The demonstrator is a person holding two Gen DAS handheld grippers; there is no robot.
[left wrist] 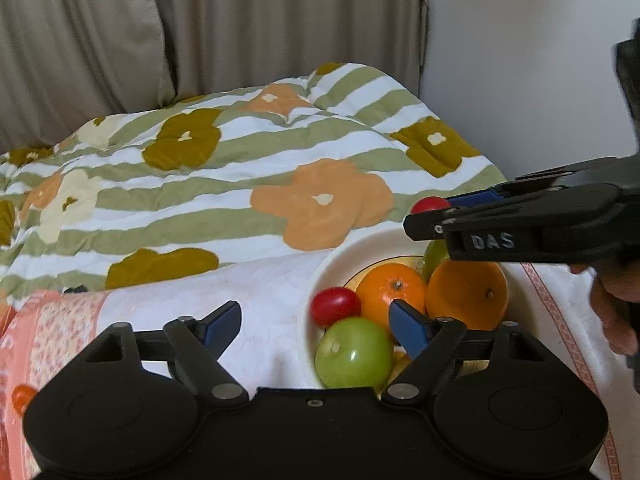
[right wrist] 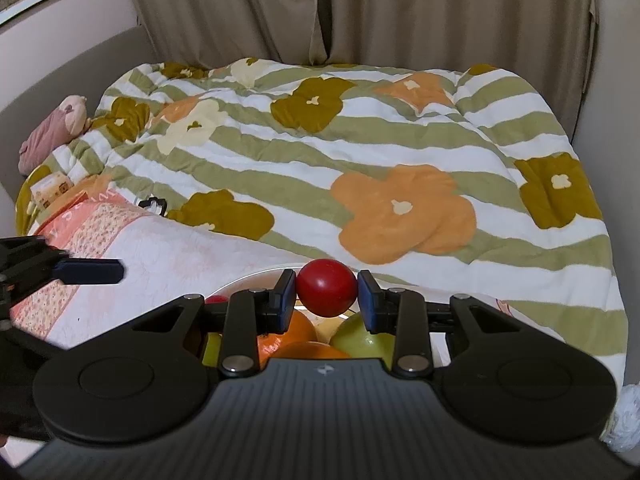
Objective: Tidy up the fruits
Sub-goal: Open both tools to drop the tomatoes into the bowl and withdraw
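A white bowl [left wrist: 332,264] on the bed holds two oranges [left wrist: 390,290], a green apple [left wrist: 354,354], a red fruit [left wrist: 335,306] and another green fruit at the back. My right gripper [right wrist: 327,294] is shut on a round red fruit [right wrist: 326,287] and holds it above the bowl [right wrist: 248,278]. It reaches in from the right in the left wrist view, with that red fruit [left wrist: 430,204] at its tip. My left gripper [left wrist: 316,328] is open and empty at the bowl's left rim, its right finger over the fruit.
A quilt with green stripes and orange and brown flowers [right wrist: 400,208] covers the bed behind the bowl. A white and pink patterned cloth [left wrist: 240,280] lies under the bowl. Beige curtains [right wrist: 360,8] hang behind. A pink plush toy [right wrist: 52,128] lies far left.
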